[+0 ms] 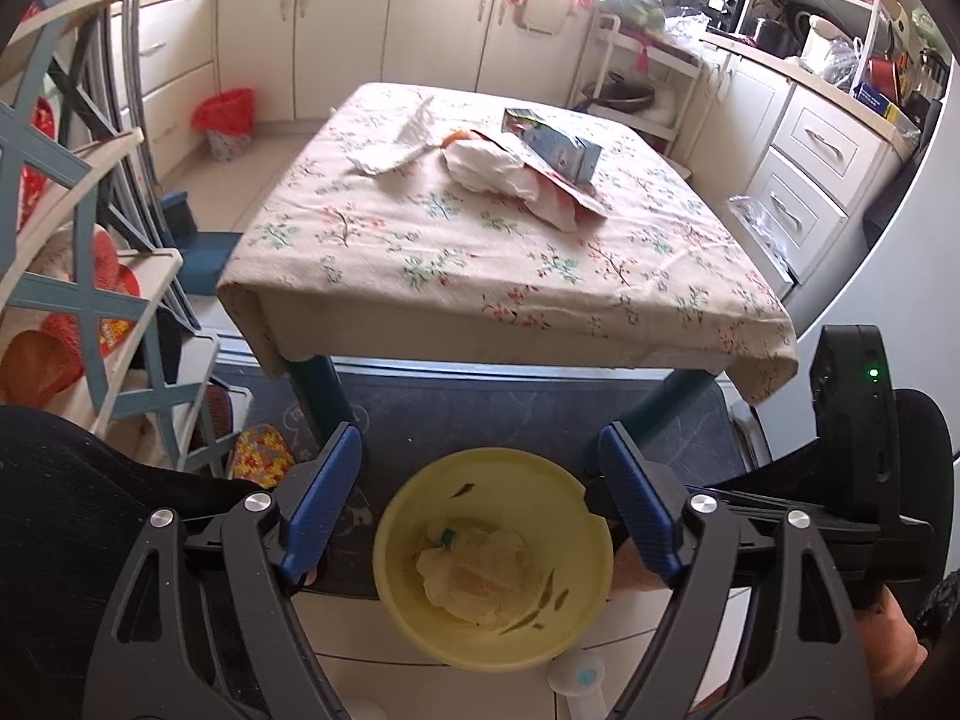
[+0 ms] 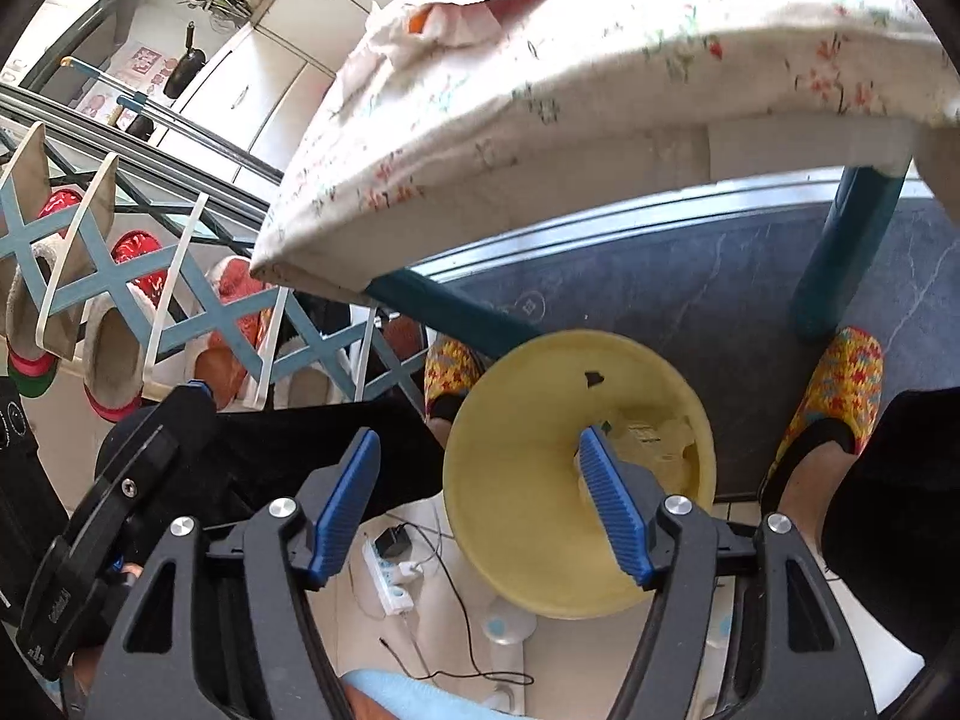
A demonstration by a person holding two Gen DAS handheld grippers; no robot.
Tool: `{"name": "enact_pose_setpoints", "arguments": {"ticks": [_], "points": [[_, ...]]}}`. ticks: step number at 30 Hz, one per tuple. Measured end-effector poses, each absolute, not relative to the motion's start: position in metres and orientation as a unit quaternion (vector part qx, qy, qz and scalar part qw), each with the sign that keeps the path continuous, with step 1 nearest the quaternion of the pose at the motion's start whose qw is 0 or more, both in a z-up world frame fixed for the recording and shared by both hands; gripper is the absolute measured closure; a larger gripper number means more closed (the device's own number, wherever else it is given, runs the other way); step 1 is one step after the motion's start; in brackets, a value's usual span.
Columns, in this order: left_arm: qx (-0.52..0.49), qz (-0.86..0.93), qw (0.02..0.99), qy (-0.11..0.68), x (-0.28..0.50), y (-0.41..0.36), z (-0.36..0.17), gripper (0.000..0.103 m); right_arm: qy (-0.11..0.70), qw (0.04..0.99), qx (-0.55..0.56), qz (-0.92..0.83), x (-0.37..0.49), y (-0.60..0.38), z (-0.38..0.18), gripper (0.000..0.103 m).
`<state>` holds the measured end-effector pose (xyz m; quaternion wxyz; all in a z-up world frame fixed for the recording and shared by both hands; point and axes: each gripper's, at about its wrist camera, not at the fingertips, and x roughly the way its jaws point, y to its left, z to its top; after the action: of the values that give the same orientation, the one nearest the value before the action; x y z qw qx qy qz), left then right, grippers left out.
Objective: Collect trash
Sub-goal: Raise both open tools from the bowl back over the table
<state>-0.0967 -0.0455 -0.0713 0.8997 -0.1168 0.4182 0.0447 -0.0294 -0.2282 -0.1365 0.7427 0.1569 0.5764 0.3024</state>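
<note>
- Two grippers spread wide, gripping nothing: left gripper (image 1: 480, 498) above yellow bin (image 1: 492, 558), right gripper (image 2: 480, 504) beside it.
- Crumpled trash (image 1: 474, 576) inside bin.
- More wrappers (image 1: 510, 171) on table (image 1: 480, 276).

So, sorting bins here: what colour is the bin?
Pale yellow bin, clearest in the left wrist view.

Yellow bin (image 1: 420, 618), floral beige tablecloth (image 1: 480, 264), blue carton (image 1: 558, 144), red-lined basket (image 1: 225, 120)

Crumpled tissue wad (image 1: 474, 576) lies in round plastic bin (image 1: 420, 510), which sits before cloth-covered table (image 1: 420, 276); on the table, flat paper wrapper (image 1: 396, 147) lies left of small cardboard carton (image 1: 555, 144).
</note>
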Motion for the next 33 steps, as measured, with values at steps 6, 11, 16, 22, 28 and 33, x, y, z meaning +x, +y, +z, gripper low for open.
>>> {"name": "enact_pose_setpoints", "arguments": {"ticks": [6, 11, 16, 22, 28, 33], "points": [[-0.116, 0.055, 0.904, 0.407, -0.098, -0.044, -0.069, 0.021, 0.556, 0.761, 0.142, 0.301, -0.031, -0.226, -0.127, 0.035], [-0.116, 0.061, 0.906, 0.403, -0.099, -0.043, -0.068, 0.019, 0.534, 0.78, 0.127, 0.301, -0.034, -0.221, -0.118, 0.035], [-0.117, 0.063, 0.907, 0.399, -0.097, -0.043, -0.067, 0.018, 0.516, 0.794, 0.117, 0.301, -0.036, -0.221, -0.112, 0.035], [-0.116, 0.074, 0.919, 0.371, -0.081, -0.034, -0.053, 0.017, 0.473, 0.824, 0.086, 0.298, -0.036, -0.217, -0.094, 0.032], [-0.135, 0.082, 0.919, 0.362, -0.066, -0.018, -0.047, 0.017, 0.465, 0.829, 0.08, 0.3, -0.03, -0.213, -0.093, 0.032], [-0.138, 0.088, 0.919, 0.36, -0.055, -0.012, -0.045, 0.017, 0.468, 0.827, 0.084, 0.299, -0.022, -0.21, -0.093, 0.032]]}}
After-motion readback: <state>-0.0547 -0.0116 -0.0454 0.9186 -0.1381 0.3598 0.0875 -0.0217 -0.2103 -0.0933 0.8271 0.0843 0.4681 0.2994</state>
